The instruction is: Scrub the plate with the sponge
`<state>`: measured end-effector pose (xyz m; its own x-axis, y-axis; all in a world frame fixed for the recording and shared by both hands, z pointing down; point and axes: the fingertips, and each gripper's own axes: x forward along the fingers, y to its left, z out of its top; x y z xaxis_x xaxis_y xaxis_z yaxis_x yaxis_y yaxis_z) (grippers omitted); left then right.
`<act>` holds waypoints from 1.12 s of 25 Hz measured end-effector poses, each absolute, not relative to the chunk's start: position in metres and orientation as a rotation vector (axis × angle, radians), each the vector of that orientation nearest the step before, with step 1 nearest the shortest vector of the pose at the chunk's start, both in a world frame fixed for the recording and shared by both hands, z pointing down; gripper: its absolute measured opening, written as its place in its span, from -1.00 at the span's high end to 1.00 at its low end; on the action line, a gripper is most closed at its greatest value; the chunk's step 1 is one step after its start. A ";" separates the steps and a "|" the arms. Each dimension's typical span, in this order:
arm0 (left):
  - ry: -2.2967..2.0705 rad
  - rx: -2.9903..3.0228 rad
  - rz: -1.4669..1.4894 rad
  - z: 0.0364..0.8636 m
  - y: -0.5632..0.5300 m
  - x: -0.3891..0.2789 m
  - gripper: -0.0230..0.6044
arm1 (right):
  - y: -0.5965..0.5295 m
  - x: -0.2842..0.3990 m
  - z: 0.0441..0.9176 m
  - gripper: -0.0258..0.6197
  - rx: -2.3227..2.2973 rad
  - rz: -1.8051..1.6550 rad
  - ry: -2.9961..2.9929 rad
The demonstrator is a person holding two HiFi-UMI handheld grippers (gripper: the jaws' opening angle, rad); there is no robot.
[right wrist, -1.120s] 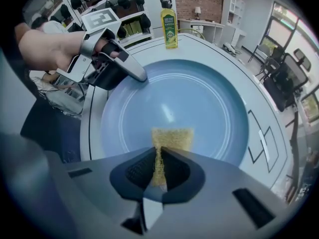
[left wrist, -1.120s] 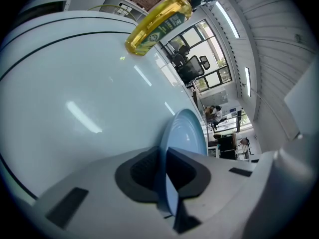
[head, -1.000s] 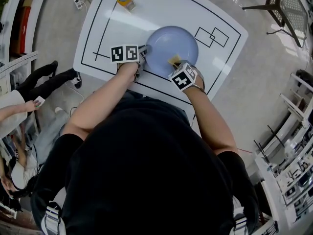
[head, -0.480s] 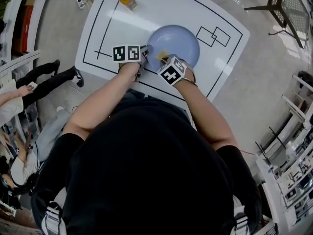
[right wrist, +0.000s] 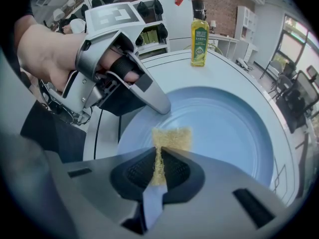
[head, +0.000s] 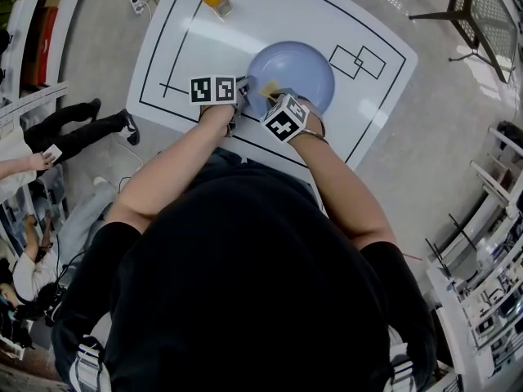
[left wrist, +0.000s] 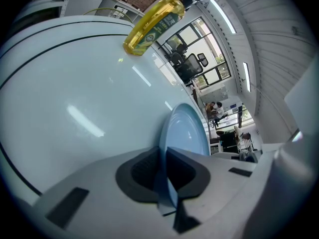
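Our right tool (right wrist: 158, 158) is clenched on the yellow sponge (right wrist: 172, 137), whose free end lies on the near left part of the blue plate (right wrist: 224, 128). Our left tool (left wrist: 163, 156) pinches the plate's rim, steadying it on the white bench (left wrist: 75, 108). To scrub well, we should press lightly, sweep in overlapping arcs toward the far rim, and steer clear of the left tool just beside the sponge. A yellow bottle (right wrist: 199, 41) stands well apart at the back, out of the way.
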<state>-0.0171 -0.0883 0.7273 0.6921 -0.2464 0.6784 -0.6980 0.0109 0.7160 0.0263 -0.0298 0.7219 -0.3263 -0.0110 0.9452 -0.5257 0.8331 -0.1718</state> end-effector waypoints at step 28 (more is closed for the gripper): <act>-0.819 1.953 0.501 0.652 -0.110 -0.034 0.48 | -0.053 0.054 0.628 0.83 0.732 0.489 -1.981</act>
<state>-0.0340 -0.1101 0.6516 0.6949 -0.3405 0.6334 -0.7190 -0.3468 0.6023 0.0541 -0.0527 0.6281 -0.3844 -0.2954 0.8747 -0.6684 0.7426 -0.0429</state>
